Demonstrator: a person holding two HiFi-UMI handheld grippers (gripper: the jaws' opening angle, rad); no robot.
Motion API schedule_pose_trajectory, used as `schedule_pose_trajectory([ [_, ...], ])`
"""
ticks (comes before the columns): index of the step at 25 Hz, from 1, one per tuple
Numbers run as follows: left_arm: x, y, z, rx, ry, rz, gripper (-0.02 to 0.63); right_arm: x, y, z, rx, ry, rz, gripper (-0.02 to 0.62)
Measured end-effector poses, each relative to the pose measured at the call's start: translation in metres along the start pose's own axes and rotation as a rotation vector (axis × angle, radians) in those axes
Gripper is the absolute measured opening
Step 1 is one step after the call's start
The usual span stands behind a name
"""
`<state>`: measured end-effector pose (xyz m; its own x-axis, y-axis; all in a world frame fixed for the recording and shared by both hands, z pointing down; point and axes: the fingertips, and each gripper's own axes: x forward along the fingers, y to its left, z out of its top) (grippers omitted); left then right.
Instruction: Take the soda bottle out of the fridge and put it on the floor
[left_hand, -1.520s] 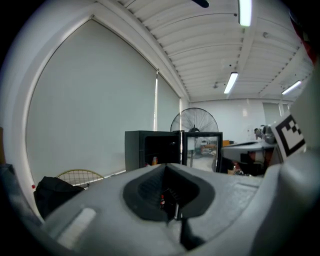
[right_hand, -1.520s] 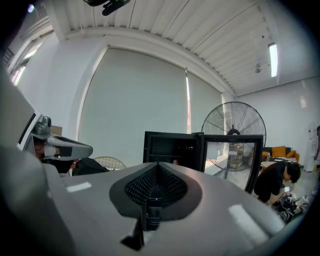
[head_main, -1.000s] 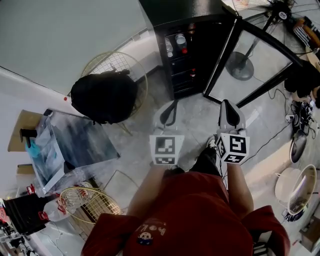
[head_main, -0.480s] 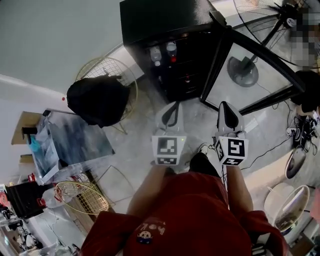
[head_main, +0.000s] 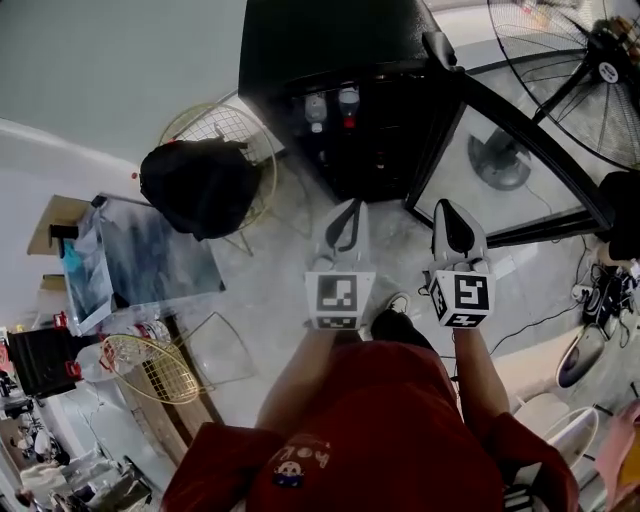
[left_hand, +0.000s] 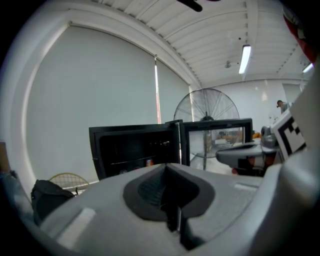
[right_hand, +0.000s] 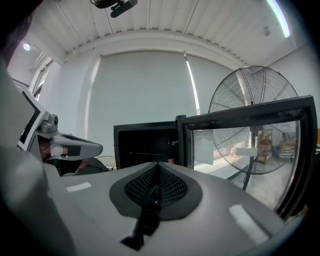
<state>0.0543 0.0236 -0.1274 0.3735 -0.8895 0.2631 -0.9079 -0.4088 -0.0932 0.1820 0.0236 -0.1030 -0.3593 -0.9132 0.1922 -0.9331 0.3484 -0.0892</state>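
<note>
Indoors, concrete floor (head_main: 270, 262), open black fridge (head_main: 330, 40), fan (head_main: 565, 65) beside, L gripper (head_main: 350, 208) & R gripper (head_main: 446, 208) clenched, empty

fridge (head_main: 330, 40): black matt casing | fridge door (head_main: 500, 195): glossy clear glass, black frame | floor (head_main: 280, 290): pale grey, smooth, faint sheen | bag (head_main: 200, 185): black matt cloth | left claw (head_main: 345, 210), right claw (head_main: 450, 215): grey matt plastic, ribbed black pads (right_hand: 167, 187)

Fridge (head_main: 330, 40) at top centre, door (head_main: 510, 115) swung open to its right. Two bottles (head_main: 347, 100) side by side on an upper shelf inside. Fan (head_main: 560, 60) behind the door, far right. Bag (head_main: 200, 185) on wire chair (head_main: 215, 115), left of fridge. Left gripper (head_main: 349, 205) and right gripper (head_main: 446, 207) side by side before the opening, short of it.
</note>
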Motion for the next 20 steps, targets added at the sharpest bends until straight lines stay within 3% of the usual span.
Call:
schedule_pose_trajectory([
  [20, -0.025, 0.072, -0.003, -0.057, -0.069, 0.016, 0.0, 0.026, 0.066, 0.018, -0.059, -0.015, 0.0, 0.002],
])
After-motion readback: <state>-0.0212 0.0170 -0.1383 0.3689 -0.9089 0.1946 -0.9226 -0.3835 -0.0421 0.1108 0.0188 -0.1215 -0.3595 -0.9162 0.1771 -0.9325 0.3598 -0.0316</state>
